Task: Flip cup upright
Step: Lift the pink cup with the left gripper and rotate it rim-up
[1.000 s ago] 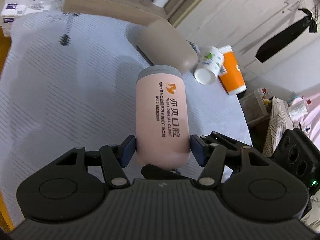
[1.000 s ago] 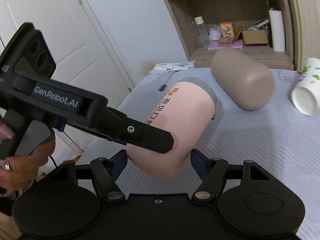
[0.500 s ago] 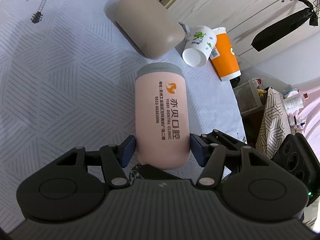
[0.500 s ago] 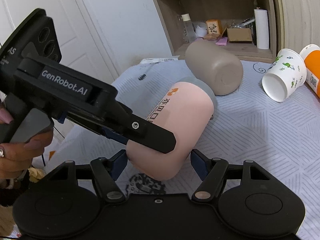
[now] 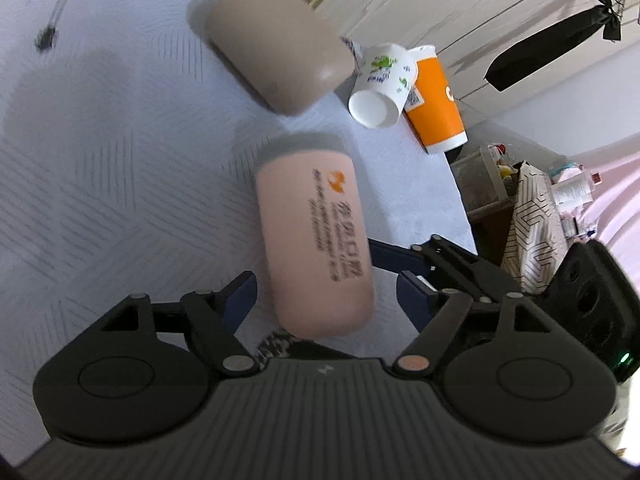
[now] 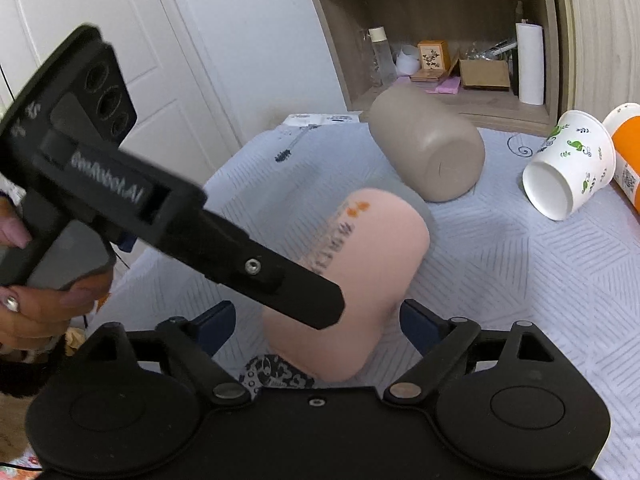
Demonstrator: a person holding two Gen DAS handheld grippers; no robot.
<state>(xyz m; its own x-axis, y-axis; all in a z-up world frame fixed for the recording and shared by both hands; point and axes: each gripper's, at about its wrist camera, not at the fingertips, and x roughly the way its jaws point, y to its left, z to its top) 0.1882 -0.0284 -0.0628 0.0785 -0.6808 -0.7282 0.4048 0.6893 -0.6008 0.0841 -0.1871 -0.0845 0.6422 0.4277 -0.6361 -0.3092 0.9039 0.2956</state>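
A pink cup with a grey rim and dark printed text stands on the pale patterned cloth, motion-blurred. My left gripper is open, its blue pads apart from the cup on both sides. In the right wrist view the same pink cup sits between the pads of my right gripper, which is open too, with a gap on each side. The left gripper's black finger crosses in front of the cup there.
A taupe cup lies on its side behind the pink one. A white paper cup lies tipped beside an orange cup. The table edge runs along the right, with clutter beyond. A wooden shelf stands behind.
My left gripper has opened and let go of the pink cup. The right gripper's pads have also spread wider. The cup now rests on the cloth.
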